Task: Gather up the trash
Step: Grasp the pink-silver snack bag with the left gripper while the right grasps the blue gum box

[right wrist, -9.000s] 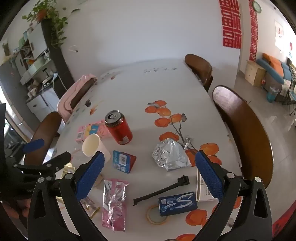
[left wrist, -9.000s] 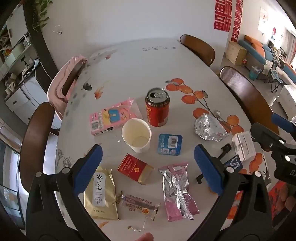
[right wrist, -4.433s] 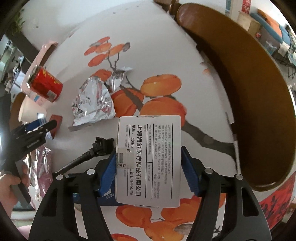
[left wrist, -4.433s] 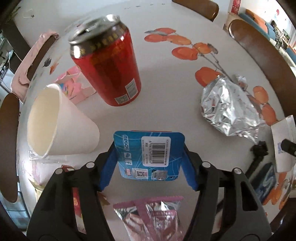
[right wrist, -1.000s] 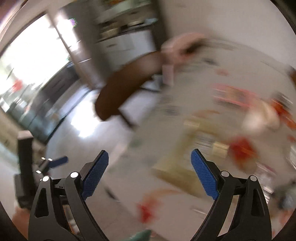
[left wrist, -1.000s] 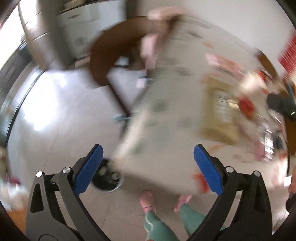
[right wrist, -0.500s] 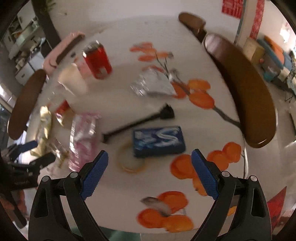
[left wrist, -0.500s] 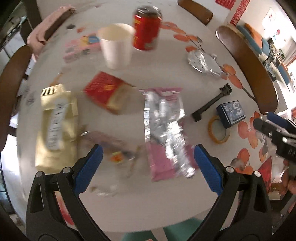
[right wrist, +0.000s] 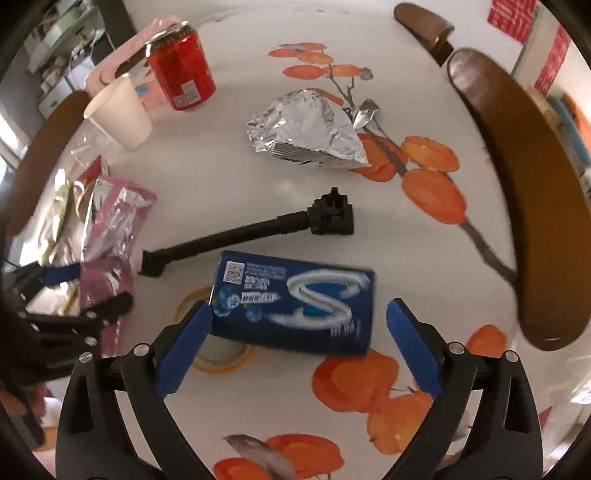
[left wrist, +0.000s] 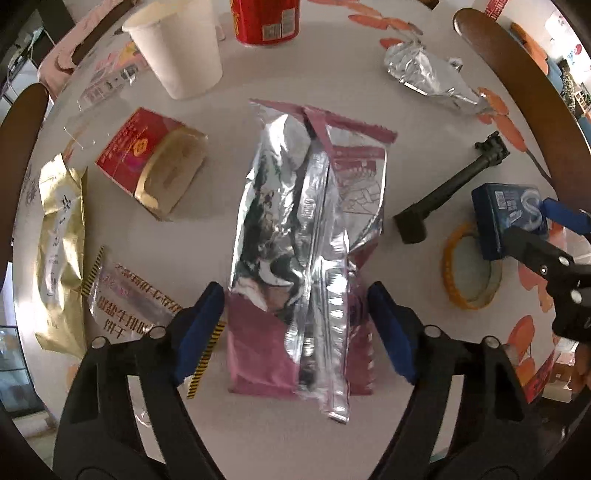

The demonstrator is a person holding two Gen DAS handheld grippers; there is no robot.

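Left wrist view has our left gripper (left wrist: 295, 325) pointing down over the white table (left wrist: 229, 206), its jaws just closing in around the pink and silver wrapper (left wrist: 306, 236), which lies flat between the blue pads; we see them at its edges but not yet pinching it. From that wrapper, the red and gold packet (left wrist: 151, 166) lies to the left, the paper cup (left wrist: 177, 48) and red can (left wrist: 266, 18) beyond it, and the crumpled foil (left wrist: 428, 74) up to the right. In the right wrist view our right gripper (right wrist: 299, 343) hangs spread wide about the blue gum box (right wrist: 295, 299); one pad sits at the box's left end, the other stands clear of its right end. Just beyond the box lies a black tool (right wrist: 251, 232).
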